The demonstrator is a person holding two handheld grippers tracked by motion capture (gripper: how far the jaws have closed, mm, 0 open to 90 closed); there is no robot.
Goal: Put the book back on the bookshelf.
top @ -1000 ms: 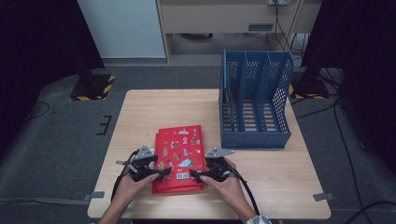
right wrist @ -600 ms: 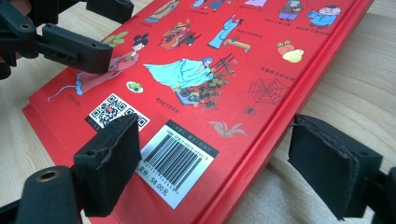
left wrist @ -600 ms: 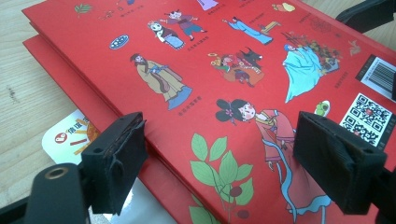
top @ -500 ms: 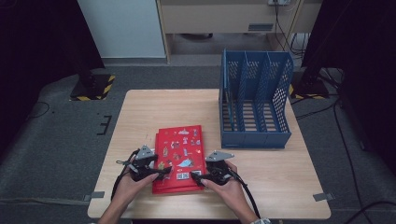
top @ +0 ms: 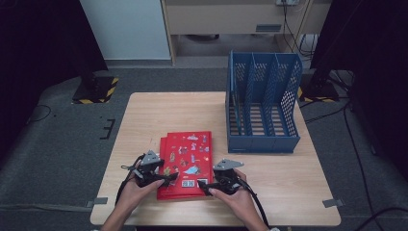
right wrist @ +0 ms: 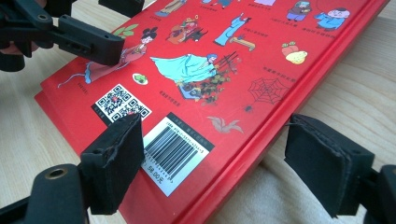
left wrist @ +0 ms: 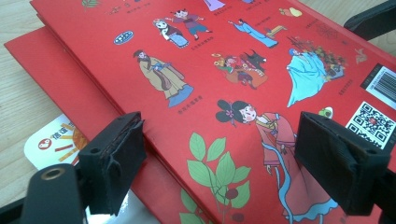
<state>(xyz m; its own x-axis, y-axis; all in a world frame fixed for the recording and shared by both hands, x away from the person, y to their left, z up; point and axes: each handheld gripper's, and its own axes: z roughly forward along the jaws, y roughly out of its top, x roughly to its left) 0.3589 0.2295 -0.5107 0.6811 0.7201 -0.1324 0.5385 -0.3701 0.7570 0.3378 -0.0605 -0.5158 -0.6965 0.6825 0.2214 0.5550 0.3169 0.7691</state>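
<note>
Red book (top: 185, 161) edges lie between both open jaws, seemingly unpinched.

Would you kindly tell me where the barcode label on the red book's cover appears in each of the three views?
High view: barcode label, a small white patch at the top red book's near right corner, by the right gripper.
Left gripper view: far right edge.
Right gripper view: lower centre, beside the left jaw.
Shared landmark: the QR code next to it.

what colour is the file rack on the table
Blue, with perforated walls; it shows best in the high view.
</note>
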